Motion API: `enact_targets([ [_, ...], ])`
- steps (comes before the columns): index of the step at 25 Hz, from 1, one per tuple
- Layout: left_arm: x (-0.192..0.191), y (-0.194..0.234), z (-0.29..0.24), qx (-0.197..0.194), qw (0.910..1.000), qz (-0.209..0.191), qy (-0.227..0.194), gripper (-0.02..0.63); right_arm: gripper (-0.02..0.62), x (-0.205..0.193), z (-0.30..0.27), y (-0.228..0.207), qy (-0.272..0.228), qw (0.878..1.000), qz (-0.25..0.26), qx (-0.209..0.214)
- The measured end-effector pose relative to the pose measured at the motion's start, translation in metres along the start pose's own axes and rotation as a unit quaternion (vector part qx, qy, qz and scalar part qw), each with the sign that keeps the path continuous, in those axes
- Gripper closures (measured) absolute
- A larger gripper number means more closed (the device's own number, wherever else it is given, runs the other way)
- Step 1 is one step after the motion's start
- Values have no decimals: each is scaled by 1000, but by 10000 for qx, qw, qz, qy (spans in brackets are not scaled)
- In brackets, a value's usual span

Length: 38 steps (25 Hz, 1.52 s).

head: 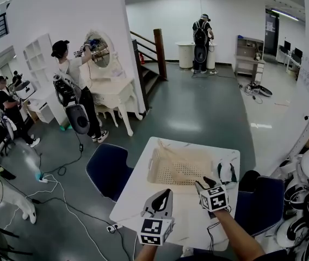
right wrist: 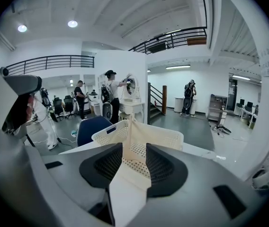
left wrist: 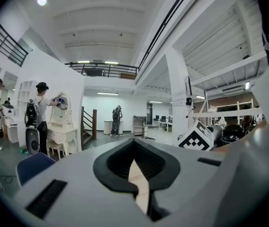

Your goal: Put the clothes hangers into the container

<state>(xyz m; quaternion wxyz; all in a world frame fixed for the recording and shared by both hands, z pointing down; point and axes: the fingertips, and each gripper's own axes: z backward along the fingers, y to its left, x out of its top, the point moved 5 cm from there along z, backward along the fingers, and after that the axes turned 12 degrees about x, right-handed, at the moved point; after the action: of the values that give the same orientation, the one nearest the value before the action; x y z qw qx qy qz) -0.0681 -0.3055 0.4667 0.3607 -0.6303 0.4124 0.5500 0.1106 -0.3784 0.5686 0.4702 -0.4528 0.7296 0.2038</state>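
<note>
Head view: one white desk [head: 135,197] carried one cream perforated container [head: 153,170], set toward the far edge. Thin pale lines inside it looked to me like clothes hangers [head: 186,173]; I could not count them. One small dark-and-pale item [head: 226,172] lay near the far right corner, too small to identify. My left gripper [head: 167,192] and my right gripper [head: 201,182] both hovered over the near half of the desk, short of the container.

Left gripper view: my jaws met at their tips, with only a sliver of pale surface showing lower down. Clenched, nothing held.

Right gripper view: my jaws stood apart with the container's wall visible through the gap. Released, nothing between them.

Risks, in my judgement: thin hangers may hook one another or catch in the perforations and drag out when lifted. The light container may slide if a jaw nudges its rim. The left jaws must part before any grasp.

Count: two grippers, one container, one desk.
</note>
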Motion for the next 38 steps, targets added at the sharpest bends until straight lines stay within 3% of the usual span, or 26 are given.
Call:
enact_targets([
  [5,3,-4,11,-33,10000,-28,-53,603,434,3,12,10,-104,9999,27,98],
  [9,7,-2,22,-45,9999,-46,-113,603,514,10,20,27,-120,9995,258,133],
  [17,11,-2,49,-65,9997,-121,-201,603,570,28,48,61,-618,9970,433,165],
  [38,7,-2,134,44,9994,-90,-336,603,576,37,109,147,-1353,9881,531,506],
])
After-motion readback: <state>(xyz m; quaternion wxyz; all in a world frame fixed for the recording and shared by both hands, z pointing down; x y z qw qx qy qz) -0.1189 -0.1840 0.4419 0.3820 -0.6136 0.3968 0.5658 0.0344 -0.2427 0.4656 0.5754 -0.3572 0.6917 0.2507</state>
